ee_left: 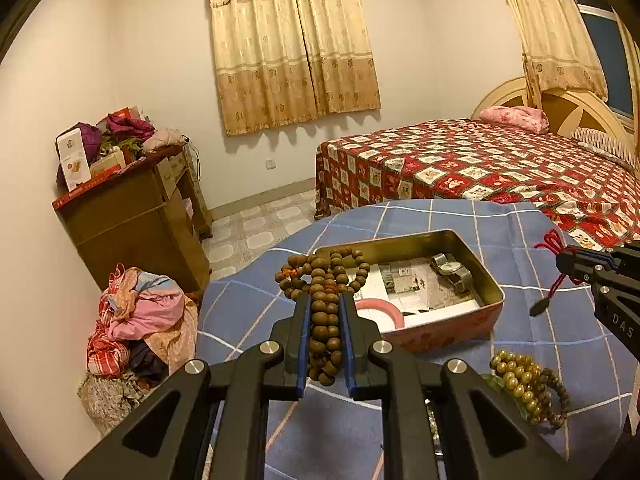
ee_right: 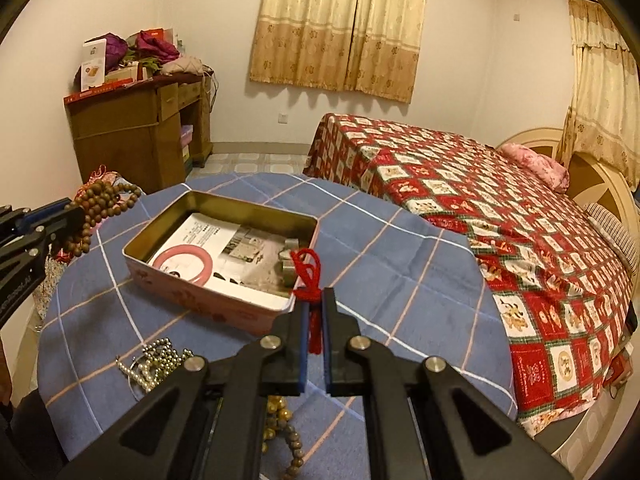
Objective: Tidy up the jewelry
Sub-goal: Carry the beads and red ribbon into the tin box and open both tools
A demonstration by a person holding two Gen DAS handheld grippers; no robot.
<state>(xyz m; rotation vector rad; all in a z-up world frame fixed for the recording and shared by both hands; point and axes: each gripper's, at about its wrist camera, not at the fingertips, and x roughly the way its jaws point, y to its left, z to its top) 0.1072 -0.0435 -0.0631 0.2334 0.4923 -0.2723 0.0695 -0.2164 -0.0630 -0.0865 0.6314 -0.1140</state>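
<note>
Here the brown wooden bead strand [ee_left: 326, 312] is bunched between the narrow jaws of the left gripper [ee_left: 325, 300], held above the blue checked tablecloth [ee_left: 540, 344] beside the open tin box [ee_left: 448, 328]. The right gripper [ee_right: 316, 300] is clamped tight on a red cord [ee_right: 307, 276]. In the tin lie a pink bangle [ee_right: 182, 266] and a wristwatch [ee_left: 450, 270]; amber beads [ee_left: 516, 378] rest nearby.

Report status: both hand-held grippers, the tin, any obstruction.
Left hand-held gripper shut on brown bead strand. Right hand-held gripper shut on red cord. Open tin ahead, path unobstructed.
</note>
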